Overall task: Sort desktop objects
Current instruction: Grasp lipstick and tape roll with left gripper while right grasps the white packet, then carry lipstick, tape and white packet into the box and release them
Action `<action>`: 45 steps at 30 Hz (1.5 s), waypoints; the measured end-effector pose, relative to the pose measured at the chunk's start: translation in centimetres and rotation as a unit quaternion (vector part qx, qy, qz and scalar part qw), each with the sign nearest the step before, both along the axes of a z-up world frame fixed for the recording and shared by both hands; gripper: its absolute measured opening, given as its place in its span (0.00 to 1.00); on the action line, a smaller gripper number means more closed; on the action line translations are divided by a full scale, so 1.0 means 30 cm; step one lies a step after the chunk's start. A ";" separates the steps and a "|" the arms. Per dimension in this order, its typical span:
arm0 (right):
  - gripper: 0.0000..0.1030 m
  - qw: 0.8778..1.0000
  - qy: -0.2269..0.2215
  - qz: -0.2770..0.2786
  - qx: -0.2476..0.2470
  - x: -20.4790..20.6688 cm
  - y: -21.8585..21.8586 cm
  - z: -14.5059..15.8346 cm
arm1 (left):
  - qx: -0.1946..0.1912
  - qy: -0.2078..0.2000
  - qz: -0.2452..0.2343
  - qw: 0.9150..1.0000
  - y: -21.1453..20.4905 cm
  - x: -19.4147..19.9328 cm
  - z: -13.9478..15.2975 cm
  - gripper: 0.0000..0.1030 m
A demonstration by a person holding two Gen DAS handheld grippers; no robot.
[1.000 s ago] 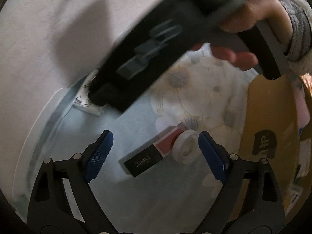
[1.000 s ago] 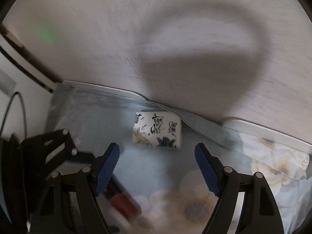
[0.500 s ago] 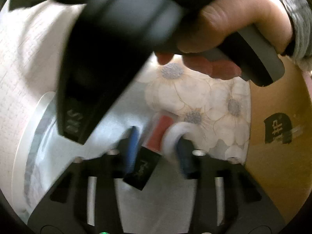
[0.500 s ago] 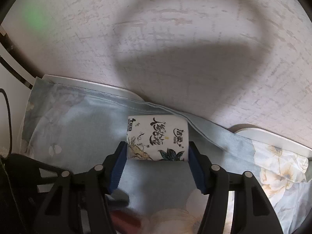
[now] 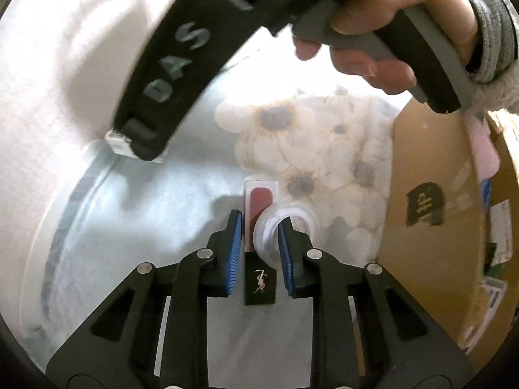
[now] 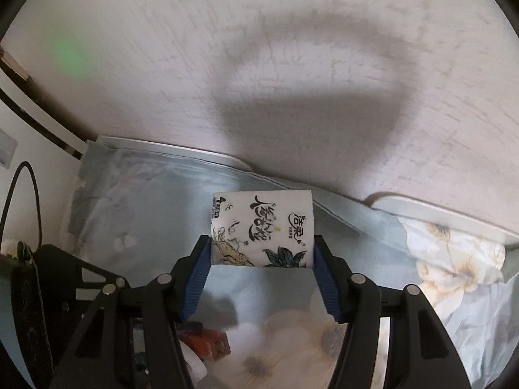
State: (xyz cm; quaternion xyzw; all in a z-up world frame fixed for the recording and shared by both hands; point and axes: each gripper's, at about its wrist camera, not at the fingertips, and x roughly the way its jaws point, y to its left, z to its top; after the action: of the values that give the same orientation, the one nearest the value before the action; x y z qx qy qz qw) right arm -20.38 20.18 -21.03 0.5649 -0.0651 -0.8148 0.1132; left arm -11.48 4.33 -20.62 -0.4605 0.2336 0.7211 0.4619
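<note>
1. Risk, left of the left wrist view: the right gripper (image 5: 142,152) crosses the upper left of the frame, a hand (image 5: 399,32) on its handle at upper right. Both tools work close together over the floral cloth (image 5: 324,149); a careless lift could knock one against the other.
2. Risk, centre of the same view: the left gripper (image 5: 259,246) is clenched on two things at once, a black-and-red lipstick box (image 5: 259,278) and a white tape roll (image 5: 275,230). The roll's rim is pinched beside the box, so either may slip or twist out on lifting.
3. Risk, right of that view: a cardboard box (image 5: 431,227) stands near; its wall may catch the load in transit.
4. Right wrist view only: the right gripper (image 6: 262,259) grasps a printed tissue pack (image 6: 262,227) at its lower end, centre frame, near the cloth's far edge. Soft packaging may deform and slide.
5. View difference: the left wrist view shows only a corner of the pack; the right wrist view barely shows the lipstick box and omits the cardboard box.
</note>
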 end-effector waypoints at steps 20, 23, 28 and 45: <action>0.55 1.000 0.003 -0.007 0.002 0.189 0.048 0.176 | 0.016 0.023 0.061 0.998 -0.057 0.122 0.220 0.17; 0.55 1.000 0.013 -0.001 0.001 0.239 0.058 0.246 | 0.015 0.029 0.075 0.997 -0.044 0.181 0.277 0.17; 0.55 0.999 0.042 0.020 -0.002 0.341 0.023 0.376 | 0.018 0.045 0.075 0.996 -0.022 0.230 0.421 0.17; 0.55 0.989 0.075 0.127 0.023 0.763 -0.056 0.462 | 0.017 0.016 0.158 0.987 0.045 0.562 0.544 0.17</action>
State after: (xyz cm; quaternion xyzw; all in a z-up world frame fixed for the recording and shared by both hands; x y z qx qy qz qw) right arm 2.51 18.48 -7.16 0.5087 0.0348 -0.8350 0.2068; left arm 5.37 5.67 -4.30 -0.4722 0.1535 0.7960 0.3463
